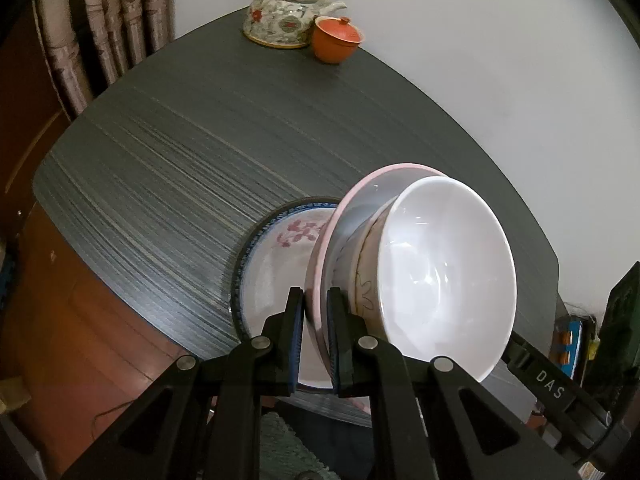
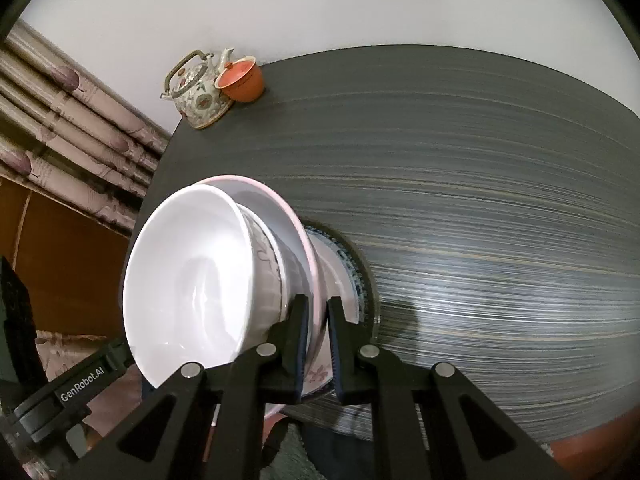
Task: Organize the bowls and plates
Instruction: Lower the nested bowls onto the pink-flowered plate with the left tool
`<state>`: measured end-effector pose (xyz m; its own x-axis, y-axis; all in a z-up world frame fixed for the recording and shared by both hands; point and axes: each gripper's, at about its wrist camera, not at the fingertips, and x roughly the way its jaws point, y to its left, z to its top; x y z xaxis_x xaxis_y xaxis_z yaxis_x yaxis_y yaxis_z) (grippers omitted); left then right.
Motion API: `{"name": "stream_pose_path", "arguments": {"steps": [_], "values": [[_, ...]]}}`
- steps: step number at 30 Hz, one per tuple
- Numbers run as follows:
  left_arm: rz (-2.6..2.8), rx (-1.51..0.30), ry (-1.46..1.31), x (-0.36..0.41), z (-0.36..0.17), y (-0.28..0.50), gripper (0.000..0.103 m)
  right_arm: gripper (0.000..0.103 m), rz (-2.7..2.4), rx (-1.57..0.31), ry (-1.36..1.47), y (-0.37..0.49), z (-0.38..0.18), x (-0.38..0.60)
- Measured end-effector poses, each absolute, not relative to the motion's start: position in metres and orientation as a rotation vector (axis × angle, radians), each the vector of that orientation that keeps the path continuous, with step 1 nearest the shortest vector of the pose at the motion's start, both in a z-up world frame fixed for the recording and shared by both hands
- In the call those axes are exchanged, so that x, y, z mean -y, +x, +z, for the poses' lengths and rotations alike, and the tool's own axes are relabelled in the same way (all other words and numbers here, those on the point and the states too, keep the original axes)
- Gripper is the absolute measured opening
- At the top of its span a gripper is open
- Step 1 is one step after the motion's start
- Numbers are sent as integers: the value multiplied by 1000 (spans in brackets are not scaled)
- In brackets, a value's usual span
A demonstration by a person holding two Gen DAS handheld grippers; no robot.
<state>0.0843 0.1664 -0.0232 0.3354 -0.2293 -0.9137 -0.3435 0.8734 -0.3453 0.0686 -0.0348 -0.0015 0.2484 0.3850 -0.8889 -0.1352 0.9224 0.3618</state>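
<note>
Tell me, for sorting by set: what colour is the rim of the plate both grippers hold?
Pale pink, on the pink-rimmed plate, clearest in the left wrist view.

The left gripper (image 1: 316, 320) is clamped on the rim of a pink-edged plate (image 1: 360, 196), which carries a white bowl (image 1: 436, 280). Plate and bowl hang tilted above a blue-rimmed plate (image 1: 272, 256) with pink flowers, which lies at the near edge of the dark table (image 1: 192, 152). At the table's far edge a flowered teapot (image 1: 286, 12) stands just beside an orange lidded cup (image 1: 336, 38). The right gripper's black body (image 1: 560, 392) shows at lower right.
</note>
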Motion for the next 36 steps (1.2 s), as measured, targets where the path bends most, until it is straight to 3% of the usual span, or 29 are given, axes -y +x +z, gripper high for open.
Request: {"name": "stream_pose_path", "arguments": {"steps": [36], "values": [[120,-1287,-572,-184,-67,84,7,11,339,-1323,190,70,-30,17]]}}
